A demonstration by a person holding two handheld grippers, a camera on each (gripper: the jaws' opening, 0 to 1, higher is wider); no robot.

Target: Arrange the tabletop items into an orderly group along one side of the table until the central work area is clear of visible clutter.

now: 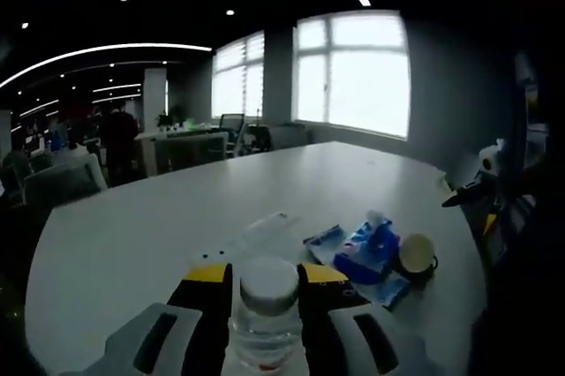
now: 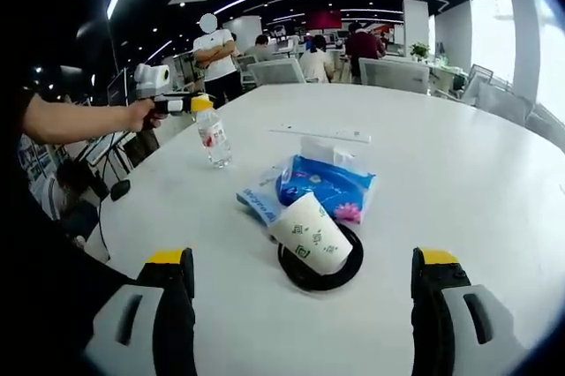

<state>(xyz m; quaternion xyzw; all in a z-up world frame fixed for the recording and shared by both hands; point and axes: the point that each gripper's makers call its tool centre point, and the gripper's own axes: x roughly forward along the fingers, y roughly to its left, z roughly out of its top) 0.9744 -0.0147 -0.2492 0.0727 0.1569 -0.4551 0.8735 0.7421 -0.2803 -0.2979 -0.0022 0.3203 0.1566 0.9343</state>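
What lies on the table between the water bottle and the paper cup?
In the right gripper view, the blue tissue pack and a small blue packet beside it lie between the water bottle, held by the left gripper, and the paper cup.

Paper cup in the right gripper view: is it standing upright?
No, the paper cup lies tipped on its side over a black round object.
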